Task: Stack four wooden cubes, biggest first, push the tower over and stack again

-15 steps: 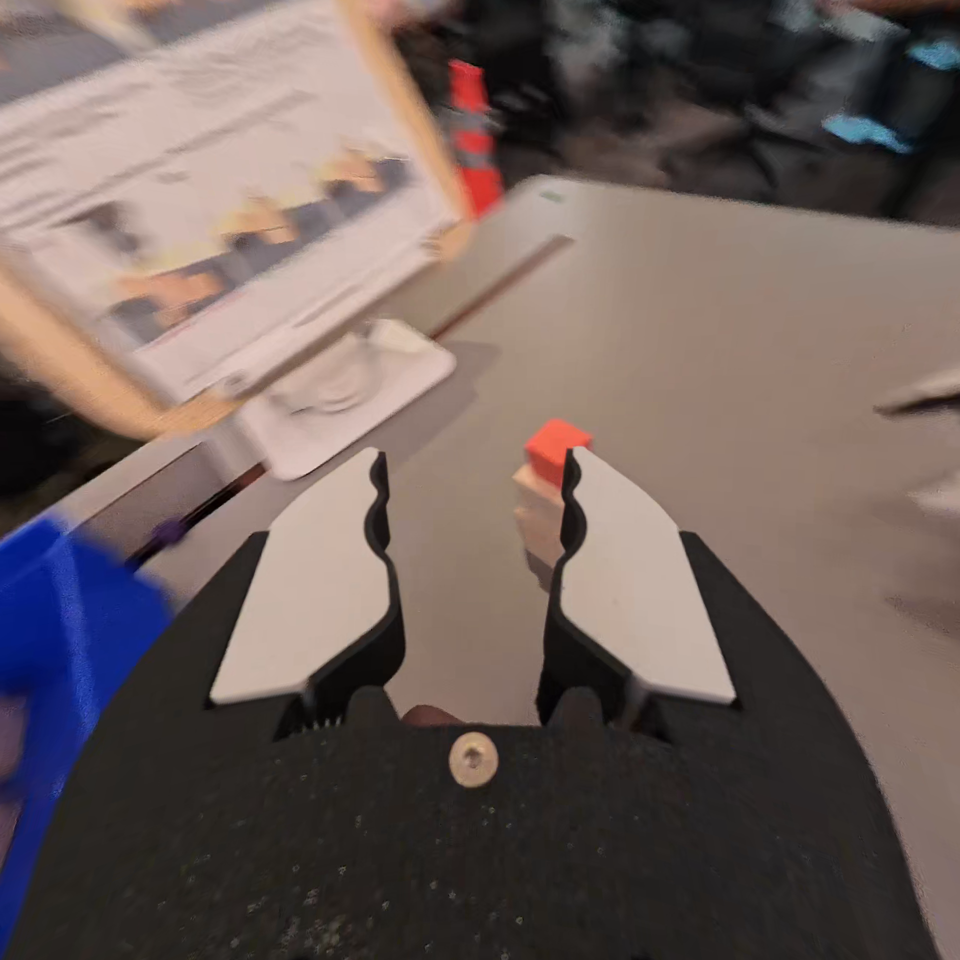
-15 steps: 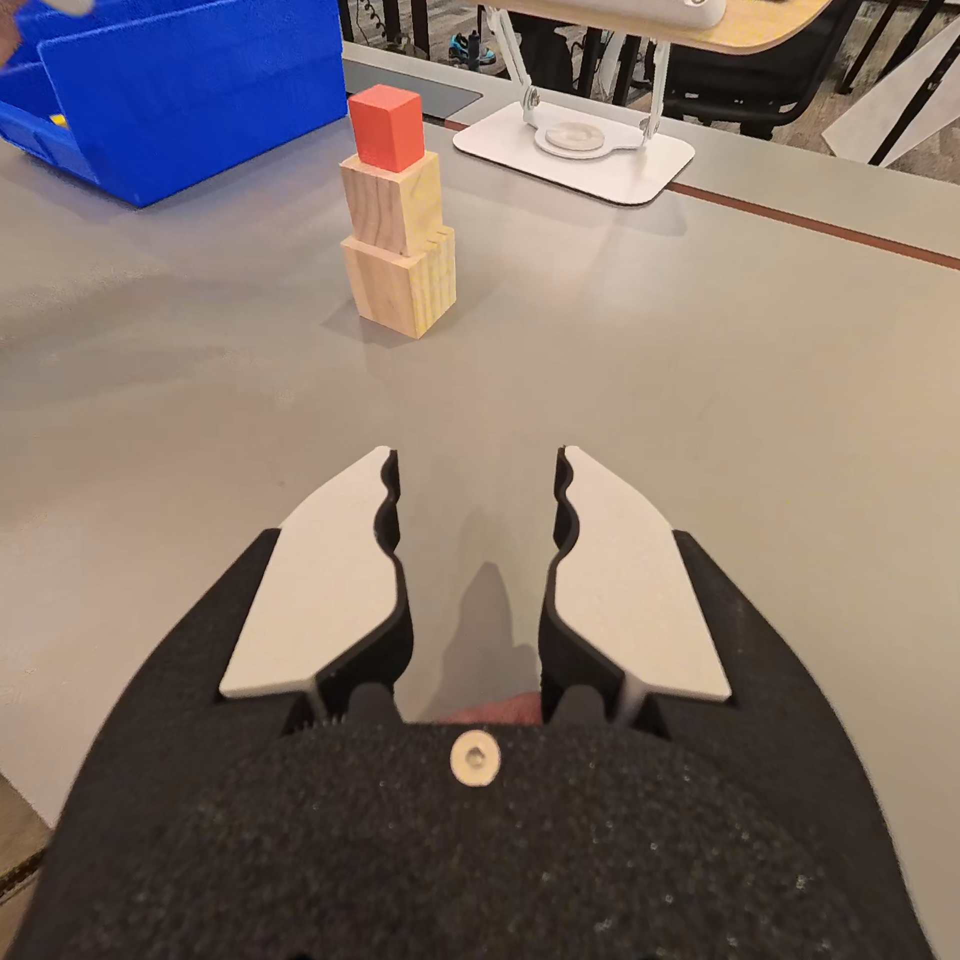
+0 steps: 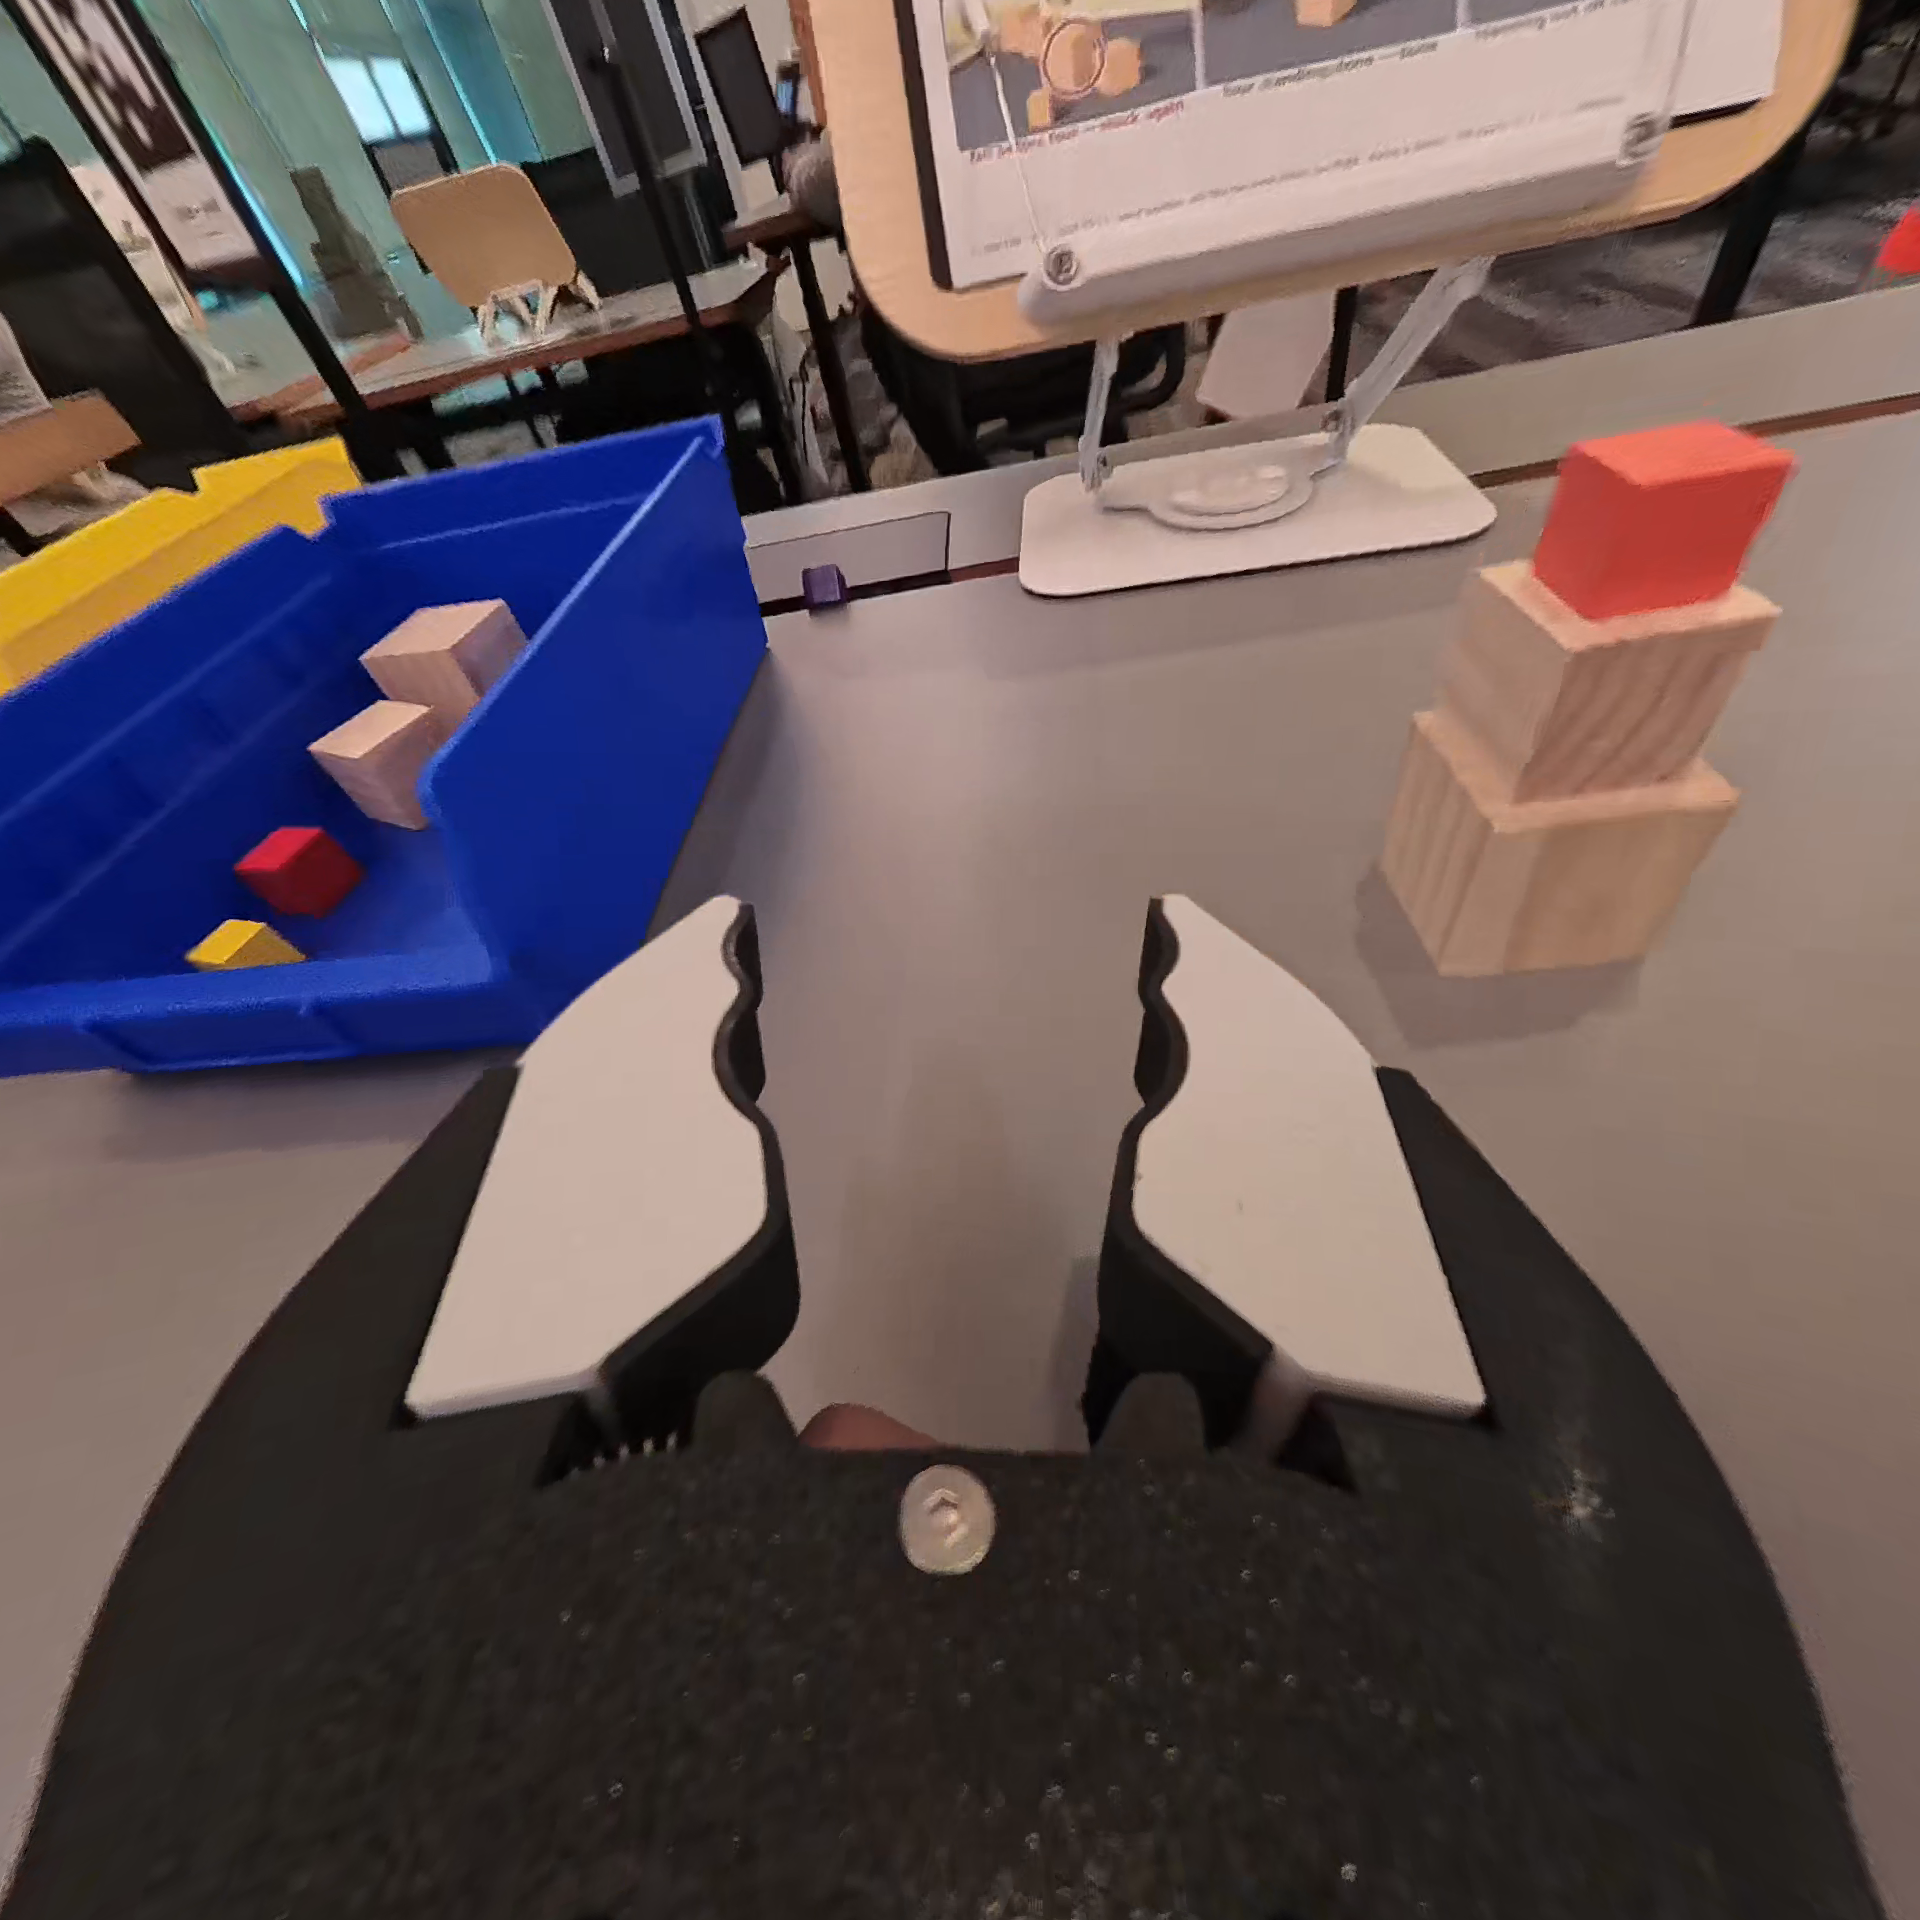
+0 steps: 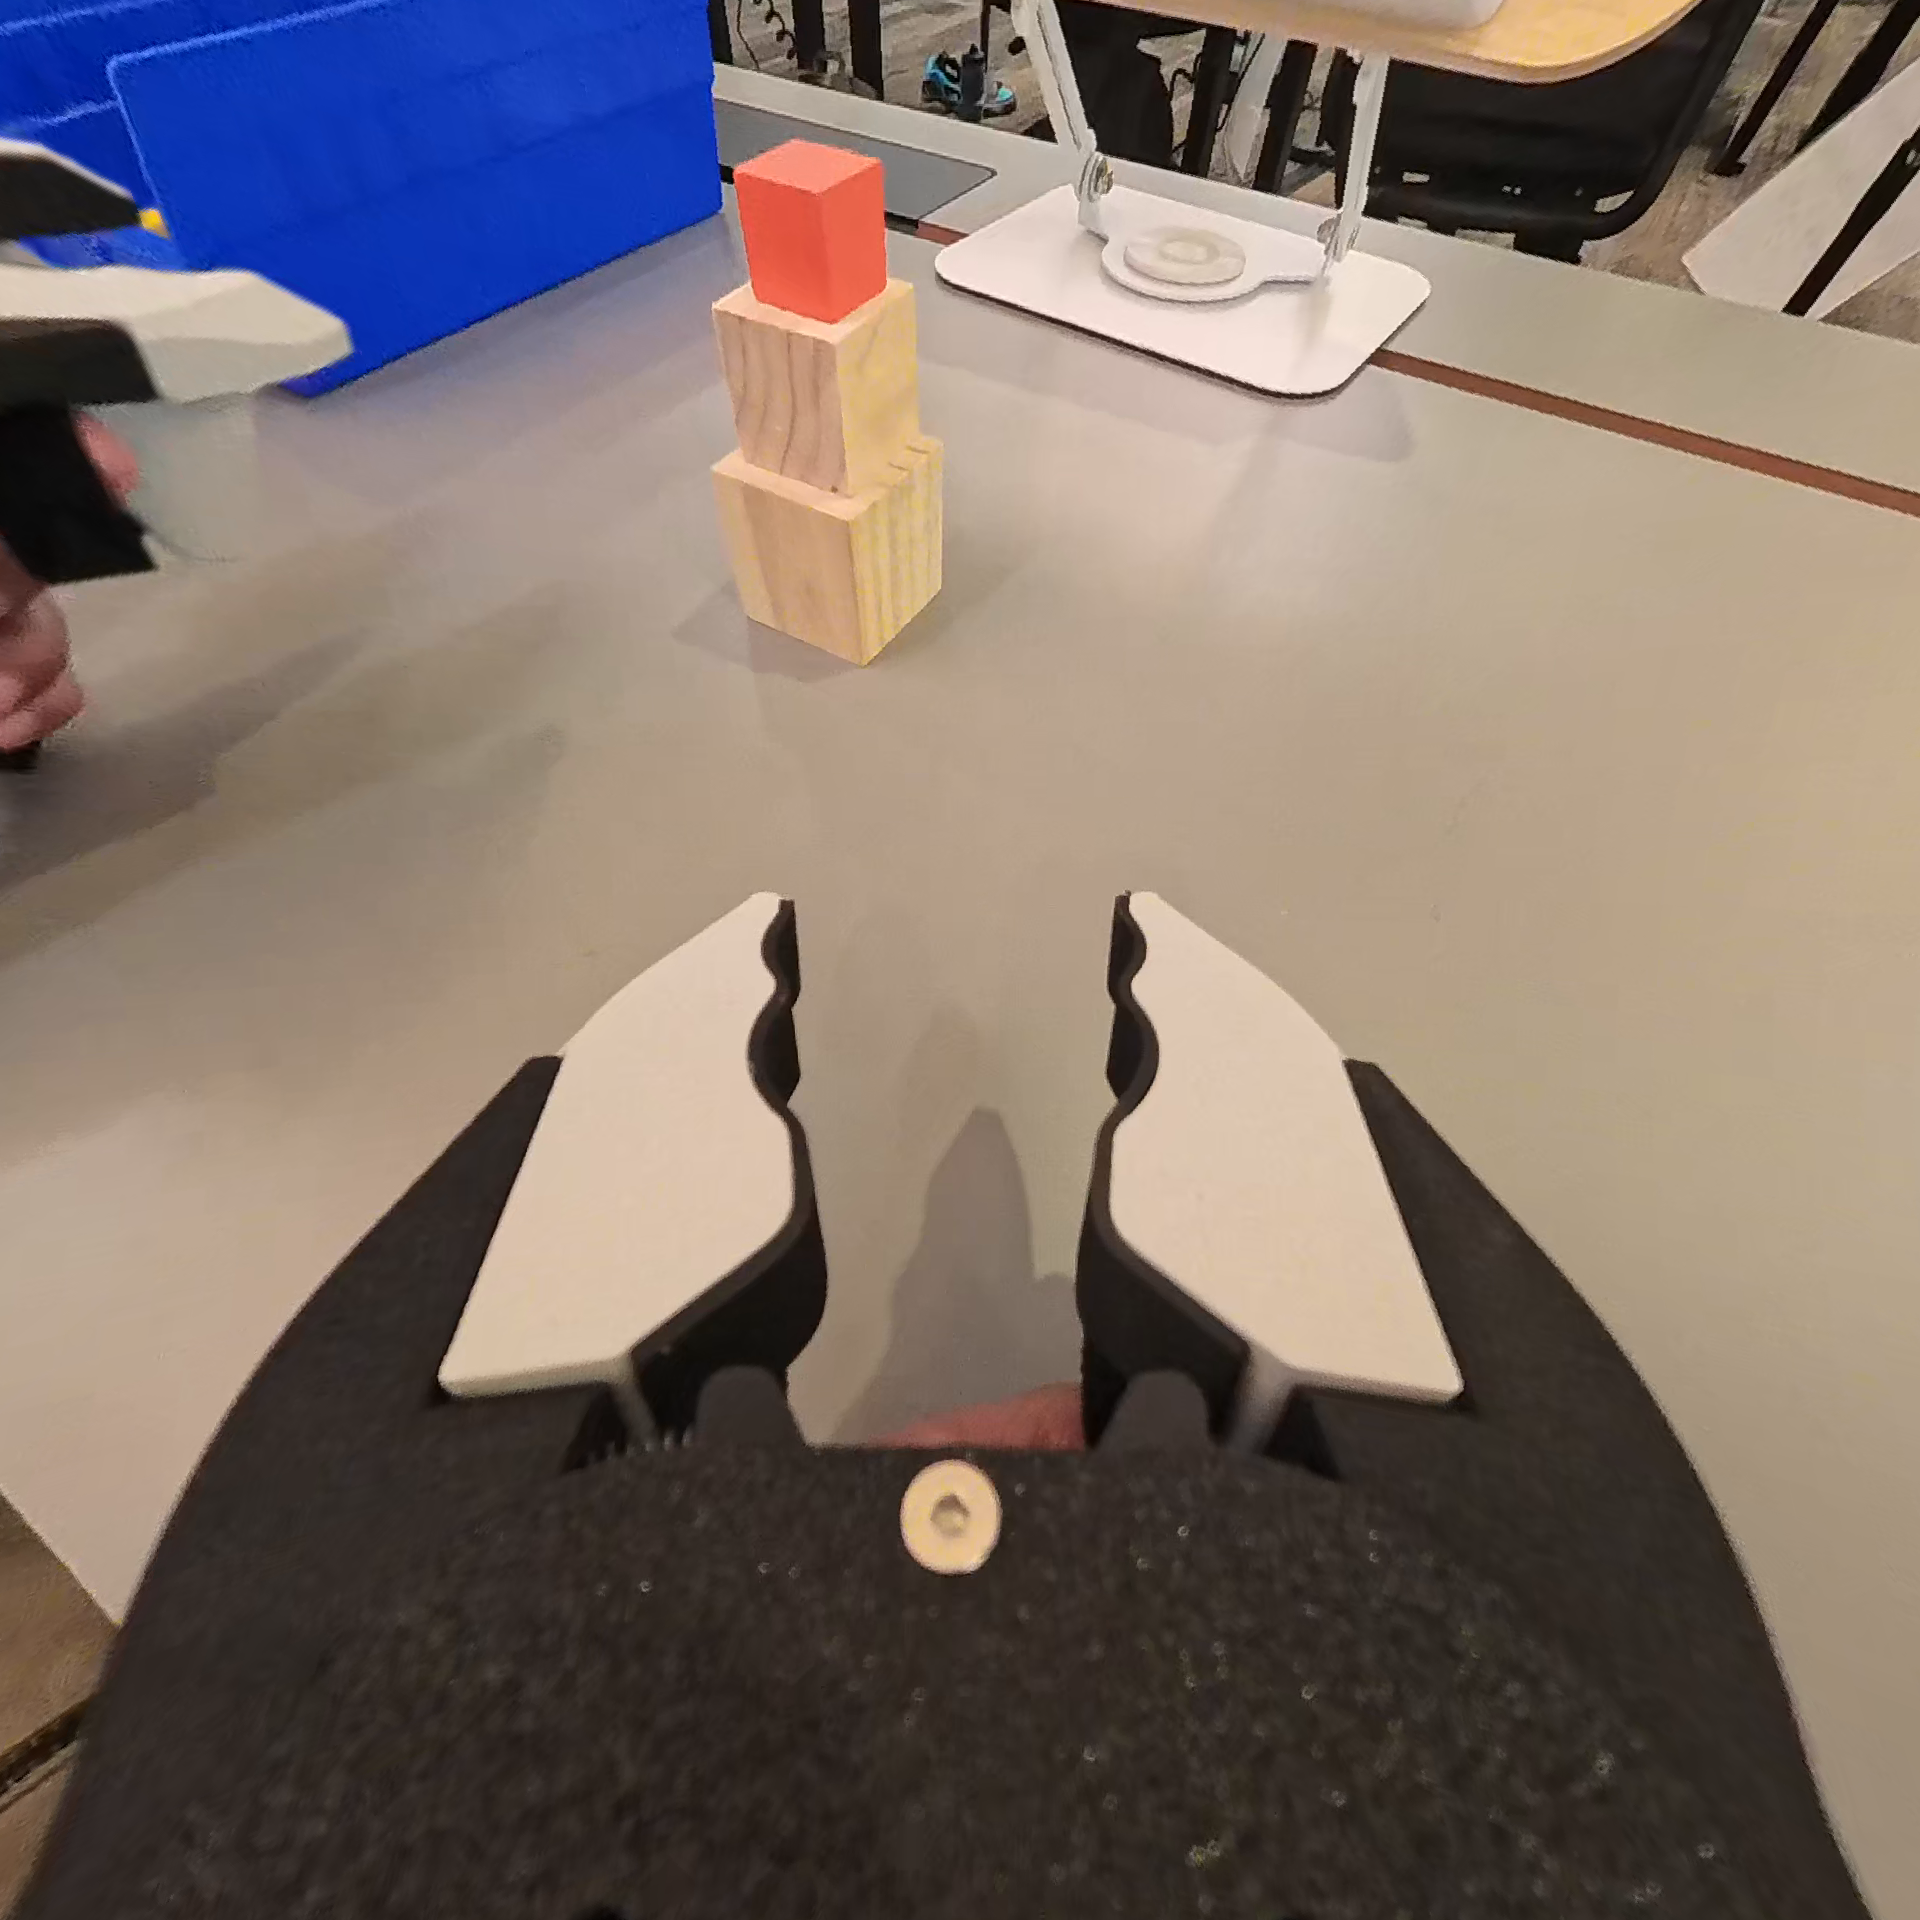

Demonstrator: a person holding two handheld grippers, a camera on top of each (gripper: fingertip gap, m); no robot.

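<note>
- Cubes stand stacked three high on the grey table (image 4: 1351, 831): a big pine cube (image 4: 831, 551) at the bottom, a mid pine cube (image 4: 816, 390) on it, and an orange-red cube (image 4: 810, 234) on top.
- In the right wrist view the tower sits at about 11 o'clock, well ahead of the right gripper (image 4: 954, 914).
- In the left wrist view the same tower stands at 2 o'clock: big cube (image 3: 1548, 862), mid cube (image 3: 1600, 696), orange-red cube (image 3: 1652, 520).
- Left gripper (image 3: 945, 920) hangs over bare table, fingers spread apart and holding nothing.
- Right gripper's fingers are likewise parted and empty, low over the table.
- A blue bin (image 3: 582, 727) lies at 10 o'clock in the left view, just beside the left gripper's tip.
- Inside the bin: two pale cubes (image 3: 416, 707) touching each other against the near wall, a small red cube (image 3: 299, 868) and a smaller yellow cube (image 3: 244, 943) close to it.
- A yellow bin (image 3: 125, 561) sits behind the blue one.
- A white stand (image 3: 1247, 520) at 12 o'clock holds up a board (image 3: 1299, 156) with a printed sheet.
</note>
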